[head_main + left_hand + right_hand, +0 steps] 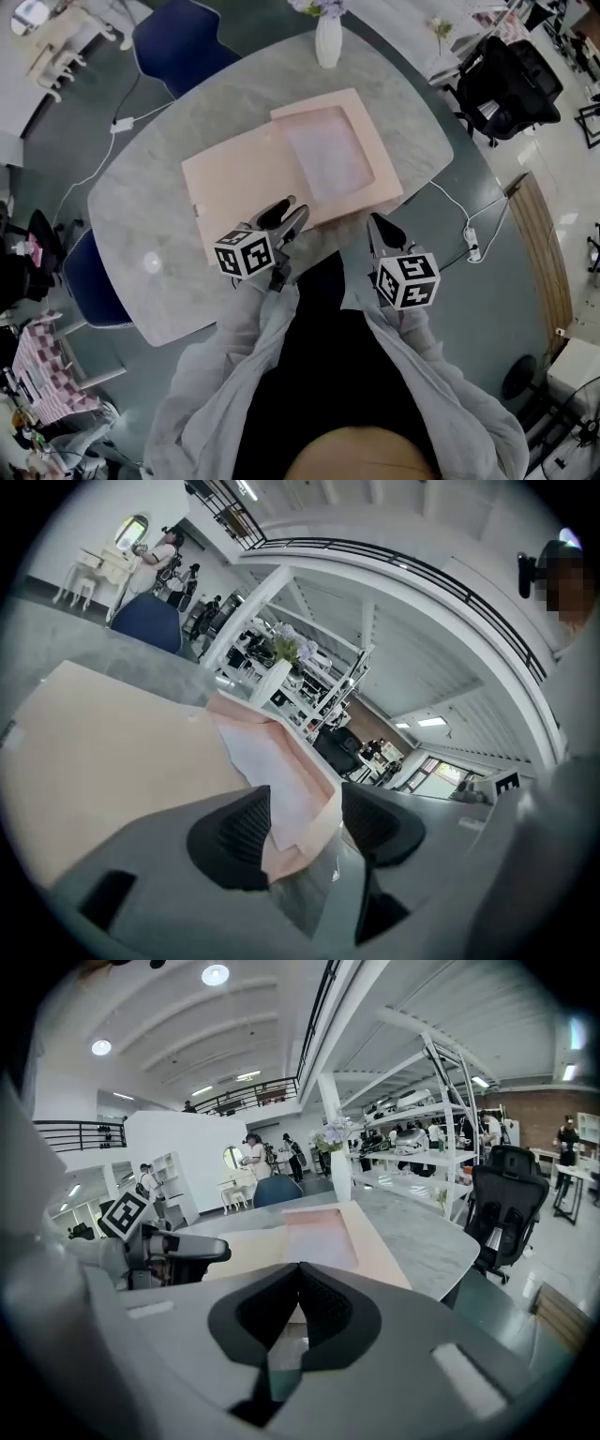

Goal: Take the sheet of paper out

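A pale pink folder (246,180) lies open on the marble table (403,103). Its framed right half holds a white sheet of paper (328,155). My left gripper (289,212) is at the folder's near edge, open; in the left gripper view the folder's corner (309,832) and the sheet (267,761) lie between the parted jaws of the left gripper (305,829), touching neither pad that I can see. My right gripper (373,223) hovers by the near table edge, shut and empty. The right gripper view looks past its closed jaws (300,1290) to the folder (319,1237) and the left gripper (178,1251).
A white vase (328,37) with flowers stands at the table's far edge. Blue chairs (178,37) sit behind and at the left (94,281). A cable and power strip (472,242) lie on the floor to the right. A black office chair (502,84) is further right.
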{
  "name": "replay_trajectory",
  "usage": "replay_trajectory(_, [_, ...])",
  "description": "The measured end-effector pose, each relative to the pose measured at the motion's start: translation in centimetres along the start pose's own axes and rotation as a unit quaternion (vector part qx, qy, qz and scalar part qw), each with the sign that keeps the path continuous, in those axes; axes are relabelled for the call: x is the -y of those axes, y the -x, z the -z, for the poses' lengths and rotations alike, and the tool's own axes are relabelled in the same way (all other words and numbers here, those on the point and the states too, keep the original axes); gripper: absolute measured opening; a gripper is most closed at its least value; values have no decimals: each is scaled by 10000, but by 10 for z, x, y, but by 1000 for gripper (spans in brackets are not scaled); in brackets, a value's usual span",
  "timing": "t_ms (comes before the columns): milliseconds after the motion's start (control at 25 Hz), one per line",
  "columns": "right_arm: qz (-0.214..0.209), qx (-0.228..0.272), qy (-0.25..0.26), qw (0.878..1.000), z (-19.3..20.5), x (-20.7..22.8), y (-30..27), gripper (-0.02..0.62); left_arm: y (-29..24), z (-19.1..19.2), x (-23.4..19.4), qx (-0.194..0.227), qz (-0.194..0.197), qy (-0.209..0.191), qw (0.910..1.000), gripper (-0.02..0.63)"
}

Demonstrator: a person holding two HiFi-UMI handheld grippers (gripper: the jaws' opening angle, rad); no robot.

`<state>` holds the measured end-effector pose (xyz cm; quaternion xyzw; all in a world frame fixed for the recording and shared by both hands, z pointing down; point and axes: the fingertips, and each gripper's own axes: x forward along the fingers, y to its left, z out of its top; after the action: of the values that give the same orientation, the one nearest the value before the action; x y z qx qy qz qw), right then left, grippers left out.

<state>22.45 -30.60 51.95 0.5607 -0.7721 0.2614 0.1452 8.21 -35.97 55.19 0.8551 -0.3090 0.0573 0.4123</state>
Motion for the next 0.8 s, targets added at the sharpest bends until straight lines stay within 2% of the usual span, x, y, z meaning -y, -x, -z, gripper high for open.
replay_trajectory(400, [-124, -250, 3, 9996, -8, 18, -28, 8, -53, -3, -33, -257, -19, 813, 9964, 236])
replay_trajectory(680, [-304, -286, -46, 9991, -21, 19, -52, 8, -76, 1, -52, -476, -60, 1674, 9847, 248])
replay_trajectory(800, [-367, -306, -58, 9988, -23, 23, -59, 8, -87, 3, -63, -535, -123, 2082, 9765, 245])
